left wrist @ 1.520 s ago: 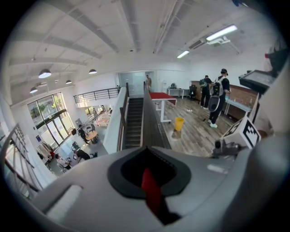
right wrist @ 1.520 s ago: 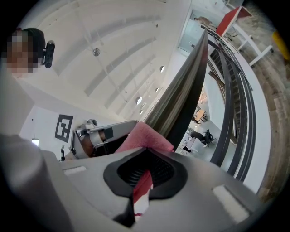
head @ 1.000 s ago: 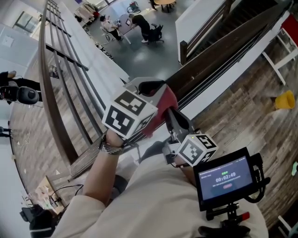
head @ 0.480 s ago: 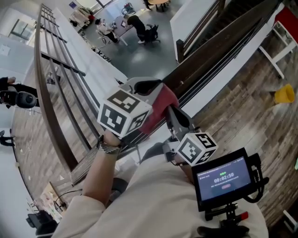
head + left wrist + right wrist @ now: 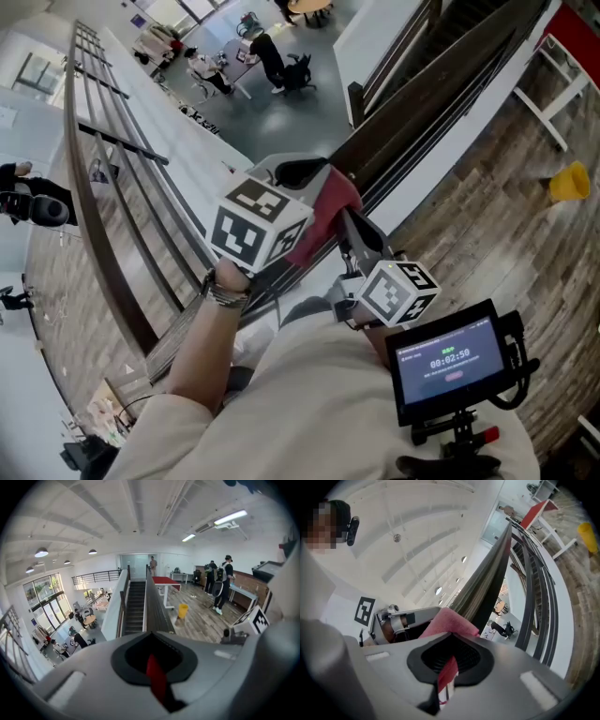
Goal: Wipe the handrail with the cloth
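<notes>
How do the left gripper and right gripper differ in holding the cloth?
The left gripper shows only a thin red strip of cloth in its jaws; the right gripper shows a strip with a white tag, and cloth bunched beyond. The left gripper is held farther out from the person, over the handrail. Both are shut on the cloth.

The red cloth lies over the dark handrail, which runs slanted toward the upper right. The left gripper and the right gripper both meet the red cloth. A small screen is at the lower right.
</notes>
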